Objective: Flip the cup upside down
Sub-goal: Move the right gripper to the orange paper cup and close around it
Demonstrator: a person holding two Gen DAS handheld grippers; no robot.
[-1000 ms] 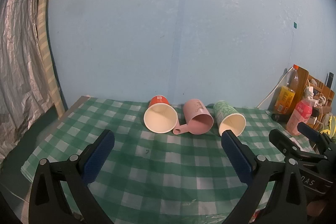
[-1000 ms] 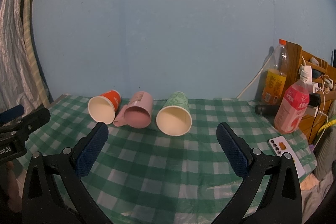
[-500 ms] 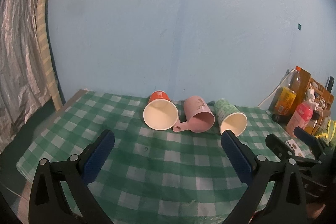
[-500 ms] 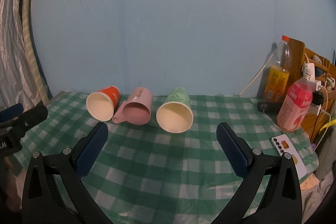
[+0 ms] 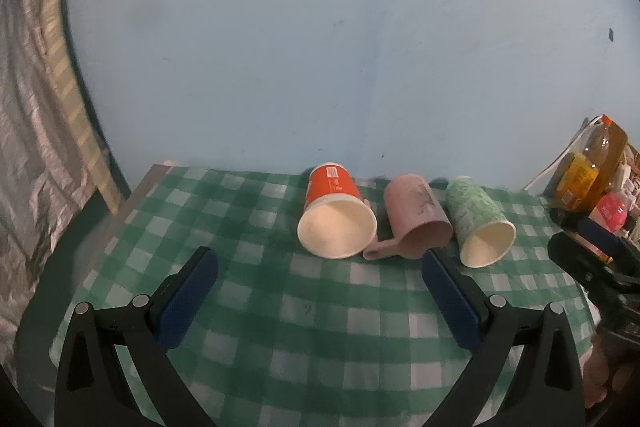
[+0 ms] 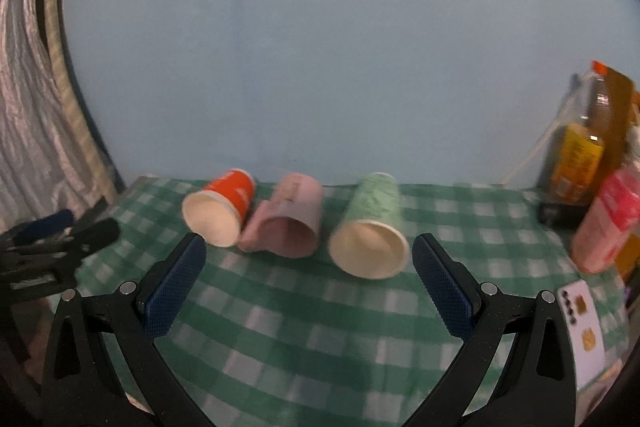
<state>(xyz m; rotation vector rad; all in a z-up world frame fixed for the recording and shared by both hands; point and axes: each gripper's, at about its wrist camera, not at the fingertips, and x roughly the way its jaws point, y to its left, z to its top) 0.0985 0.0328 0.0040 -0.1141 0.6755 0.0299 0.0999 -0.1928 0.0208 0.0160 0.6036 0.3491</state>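
Three cups lay on their sides in a row near the far edge of the bench, which was covered in a green-and-white checked cloth, all with their mouths turned toward the cameras. From left to right they were an orange-red paper cup, a pink plastic mug with a side handle and a green patterned paper cup. Which one the task meant could not be told from the views.

The left hand-held gripper was spread wide and held nothing. The orange-red paper cup lay at about twelve o'clock from it, just beyond the fingertips, long axis running from rim at the near end to base toward one o'clock.

The right hand-held gripper was also wide and empty. The green patterned paper cup sat at roughly one o'clock from it, close ahead, axis pointing away toward the blue wall. The pink plastic mug lay at eleven o'clock, touching or nearly touching the orange cup.

Judged by this, each arm had one paper cup nearly straight ahead, and a grasp across the side wall would need the fingers to straddle the cup from either side of its axis.
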